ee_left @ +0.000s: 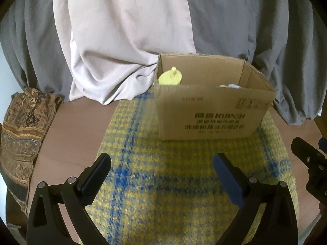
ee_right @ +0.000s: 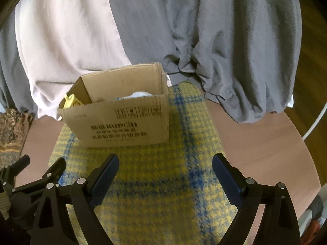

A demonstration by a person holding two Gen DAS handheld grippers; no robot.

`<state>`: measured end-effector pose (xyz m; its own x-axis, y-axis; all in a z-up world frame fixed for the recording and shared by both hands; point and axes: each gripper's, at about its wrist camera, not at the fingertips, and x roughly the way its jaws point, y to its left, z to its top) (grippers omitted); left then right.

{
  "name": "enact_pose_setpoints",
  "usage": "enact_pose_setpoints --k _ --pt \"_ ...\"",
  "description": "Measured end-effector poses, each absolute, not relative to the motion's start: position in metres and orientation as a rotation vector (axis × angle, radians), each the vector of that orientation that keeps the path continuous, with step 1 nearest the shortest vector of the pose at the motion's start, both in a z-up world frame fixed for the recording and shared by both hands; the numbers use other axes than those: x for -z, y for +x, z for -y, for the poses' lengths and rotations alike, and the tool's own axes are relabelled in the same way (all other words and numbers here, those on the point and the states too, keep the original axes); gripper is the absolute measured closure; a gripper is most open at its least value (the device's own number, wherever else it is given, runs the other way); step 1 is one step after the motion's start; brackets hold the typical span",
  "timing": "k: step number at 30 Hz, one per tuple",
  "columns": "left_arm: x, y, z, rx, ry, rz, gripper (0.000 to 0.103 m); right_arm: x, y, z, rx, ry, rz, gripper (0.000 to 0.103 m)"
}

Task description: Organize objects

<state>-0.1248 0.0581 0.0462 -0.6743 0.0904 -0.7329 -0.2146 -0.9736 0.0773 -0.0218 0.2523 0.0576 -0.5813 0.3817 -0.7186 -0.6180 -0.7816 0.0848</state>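
Observation:
An open cardboard box (ee_left: 214, 112) (ee_right: 122, 122) with dark print stands on a yellow and blue woven cloth (ee_left: 184, 183) (ee_right: 163, 183). Inside it a pale yellow object (ee_left: 169, 77) (ee_right: 70, 101) sits at the left end, and something pale blue and white (ee_left: 233, 86) (ee_right: 134, 95) lies at the right end, mostly hidden by the box wall. My left gripper (ee_left: 162, 161) hovers over the cloth in front of the box, open and empty. My right gripper (ee_right: 165, 162) does the same beside it, open and empty; part of it (ee_left: 306, 159) shows at the right edge of the left wrist view.
The cloth lies on a brown wooden table (ee_left: 77, 132) (ee_right: 255, 143). Grey and pale pink drapes (ee_left: 132, 30) (ee_right: 204, 30) hang right behind the box. A brown patterned fabric (ee_left: 22, 130) (ee_right: 12, 130) sits at the table's left edge.

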Motion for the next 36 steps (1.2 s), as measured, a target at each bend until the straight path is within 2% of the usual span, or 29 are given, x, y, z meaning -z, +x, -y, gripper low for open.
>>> enact_pose_setpoints --k 36 --pt "0.012 -0.048 -0.034 -2.609 -1.358 -0.235 0.001 0.007 0.051 -0.215 -2.251 -1.095 -0.576 0.008"
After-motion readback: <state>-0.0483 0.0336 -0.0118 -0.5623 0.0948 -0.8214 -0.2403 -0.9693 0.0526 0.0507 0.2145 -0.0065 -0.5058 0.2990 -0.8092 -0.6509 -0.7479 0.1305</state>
